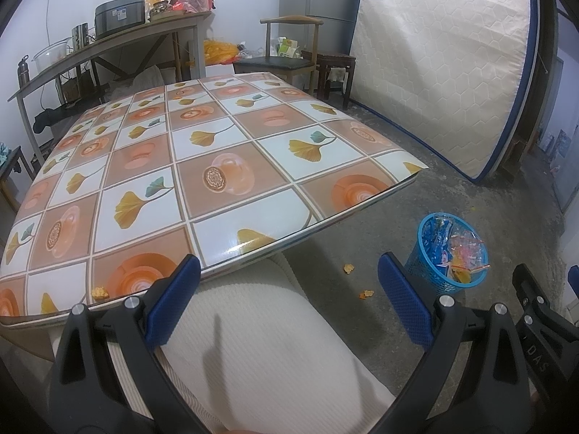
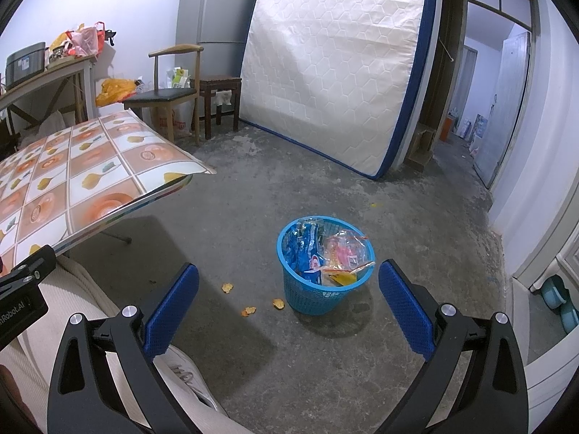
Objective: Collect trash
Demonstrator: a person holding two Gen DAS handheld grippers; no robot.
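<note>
In the left wrist view, a small orange crumpled scrap (image 1: 100, 292) lies at lower left on the glossy floral-tiled tablecloth (image 1: 217, 166), just beside the near edge. The left gripper (image 1: 289, 300) is spread wide and empty. At right, the blue plastic mesh basket (image 2: 322, 264), already full of wrappers, stands on the grey concrete floor (image 2: 289, 188) with 3 orange scraps (image 2: 248, 311) near it. The right gripper (image 2: 289, 300) is likewise spread, holding nothing. Thin scraps could slip from blunt pads or be nudged off the table. Readable writing: "nRobot.AI", "DAS".

Blue basket (image 2: 322, 289) upright, wrappers (image 2: 343, 256) inside
</note>
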